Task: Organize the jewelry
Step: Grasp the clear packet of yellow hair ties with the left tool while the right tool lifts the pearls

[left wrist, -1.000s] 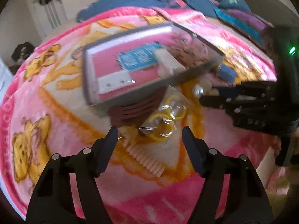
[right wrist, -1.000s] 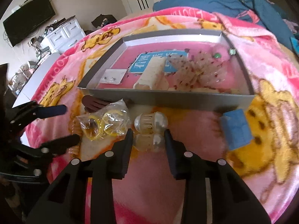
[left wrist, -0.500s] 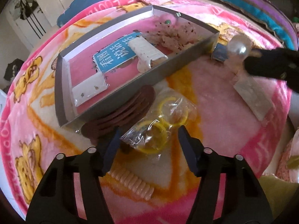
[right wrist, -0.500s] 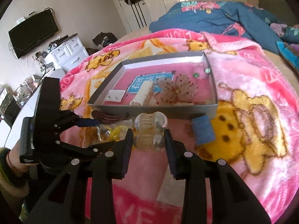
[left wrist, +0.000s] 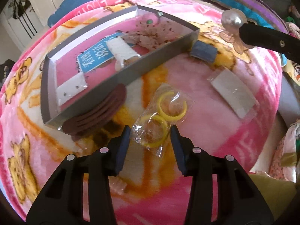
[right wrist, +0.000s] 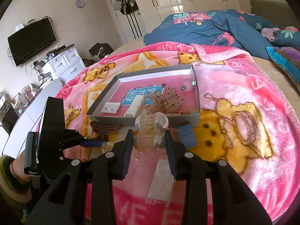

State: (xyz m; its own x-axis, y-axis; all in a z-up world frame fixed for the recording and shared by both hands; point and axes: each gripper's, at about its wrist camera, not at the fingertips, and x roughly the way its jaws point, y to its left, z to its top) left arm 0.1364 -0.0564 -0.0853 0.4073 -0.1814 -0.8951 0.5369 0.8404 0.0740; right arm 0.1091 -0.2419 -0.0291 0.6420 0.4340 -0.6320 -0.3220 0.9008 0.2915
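A grey tray (left wrist: 159, 60) (right wrist: 196, 91) with a pink floor lies on the pink blanket and holds cards and small jewelry. My left gripper (left wrist: 150, 133) is open, its fingers on either side of a clear bag of yellow hoops (left wrist: 161, 120) that lies on the blanket. My right gripper (right wrist: 149, 138) is shut on a clear pearl-tipped hair claw (right wrist: 151, 127) and holds it in the air in front of the tray. The claw also shows in the left wrist view (left wrist: 231, 21).
Brown hair clips (left wrist: 97, 112) lean against the tray's front wall. A blue pad (left wrist: 203, 51) (right wrist: 187, 135) lies by the tray's corner. A clear white packet (left wrist: 232, 91) (right wrist: 162, 180) lies on the blanket. A ridged peach clip (left wrist: 118, 185) is under the left gripper.
My right gripper lifted the hair claw off the blanket and raised it. My left gripper moved in over the bag of yellow hoops, which now lies between its fingers.
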